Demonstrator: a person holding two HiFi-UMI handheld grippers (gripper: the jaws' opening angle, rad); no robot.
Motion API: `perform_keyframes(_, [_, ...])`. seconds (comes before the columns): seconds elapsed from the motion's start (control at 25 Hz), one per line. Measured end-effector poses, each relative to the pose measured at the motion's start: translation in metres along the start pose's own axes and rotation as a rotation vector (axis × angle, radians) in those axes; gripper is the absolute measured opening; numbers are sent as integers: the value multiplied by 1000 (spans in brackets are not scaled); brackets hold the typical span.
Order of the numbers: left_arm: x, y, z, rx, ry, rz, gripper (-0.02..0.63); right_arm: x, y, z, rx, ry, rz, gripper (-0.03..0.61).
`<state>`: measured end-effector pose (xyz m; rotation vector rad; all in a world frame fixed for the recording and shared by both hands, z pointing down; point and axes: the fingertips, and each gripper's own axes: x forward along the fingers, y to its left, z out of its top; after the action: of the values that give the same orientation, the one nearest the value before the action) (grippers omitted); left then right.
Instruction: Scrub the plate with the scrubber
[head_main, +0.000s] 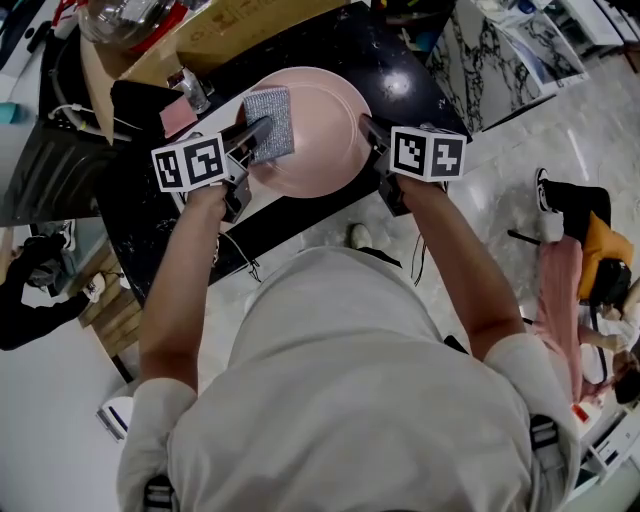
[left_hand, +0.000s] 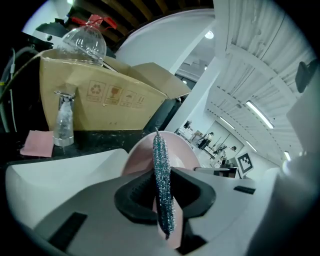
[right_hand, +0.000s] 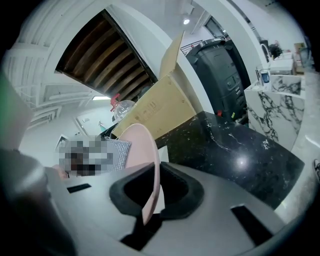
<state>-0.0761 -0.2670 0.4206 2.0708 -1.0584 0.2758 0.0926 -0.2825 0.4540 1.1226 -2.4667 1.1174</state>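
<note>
Over the black table (head_main: 400, 70), in the head view, your left gripper (head_main: 258, 133) lays the scrubber (head_main: 272, 120) against the plate's (head_main: 320, 140) left part. Your right gripper (head_main: 368, 128) takes its right rim.

In the left gripper view, your jaws are clamped on the scrubber, seen edge-on, with the plate behind and a box (left_hand: 100, 100) beyond.

In the right gripper view, your jaws are closed on the plate's rim.

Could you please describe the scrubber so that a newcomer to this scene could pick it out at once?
Above the black marbled table, find the round pink plate. Against its left part lies a flat rectangular silver-grey scrubber, clamped in the left gripper. Only it glitters; the plate and the nearby folded cloth are plain pink.
</note>
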Motion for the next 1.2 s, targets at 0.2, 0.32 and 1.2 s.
perform_keyframes(0.2, [-17,18,3,3,-9,49,66,-3,-7,0,7,-4,-16,25])
perform_keyframes(0.32, [-12,-2,5,12,-17,4,66,-3,-11,-1,25,-4,-20,25])
perform_keyframes(1.2, [38,-52,-25,32,63,-90,66,-5,-2,4,14,-24,2,23])
